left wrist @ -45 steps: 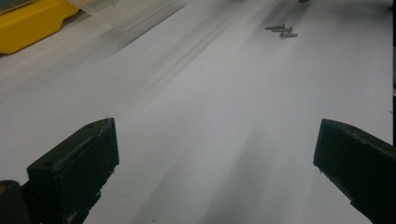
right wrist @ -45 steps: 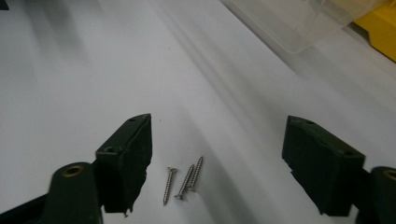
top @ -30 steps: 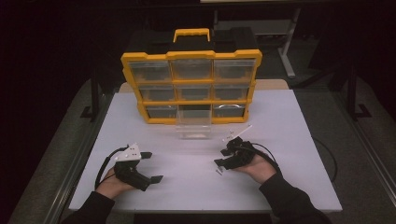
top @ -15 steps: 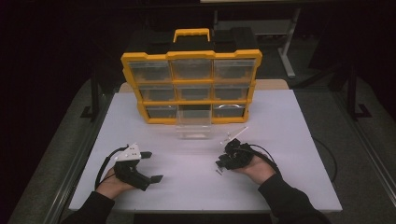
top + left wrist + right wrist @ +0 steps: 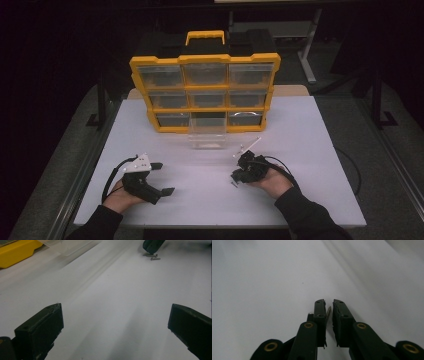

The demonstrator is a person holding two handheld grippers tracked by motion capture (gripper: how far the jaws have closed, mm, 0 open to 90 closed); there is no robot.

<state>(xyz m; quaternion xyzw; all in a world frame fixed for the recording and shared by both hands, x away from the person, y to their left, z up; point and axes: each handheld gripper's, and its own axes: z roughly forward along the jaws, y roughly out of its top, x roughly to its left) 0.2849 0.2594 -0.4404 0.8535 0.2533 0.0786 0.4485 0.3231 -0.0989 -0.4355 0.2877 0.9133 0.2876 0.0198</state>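
Your bench (image 5: 300, 130) is a plain white top in a dark room, with grey floor along both sides. At its far edge stands a yellow organizer (image 5: 205, 92) of clear drawers, and one clear drawer (image 5: 207, 137) lies pulled out on the bench just in front of it.

Your left gripper (image 5: 162, 178) rests near the front left, its fingers (image 5: 40, 331) spread wide with nothing between them. Its own view shows loose screws (image 5: 152, 257) lying under the tip of the right gripper.

Your right gripper (image 5: 235, 176) sits low at the front right. Its own view shows the fingers (image 5: 320, 312) nearly together, a screw (image 5: 328, 311) in the narrow gap near the tips, against the left finger.
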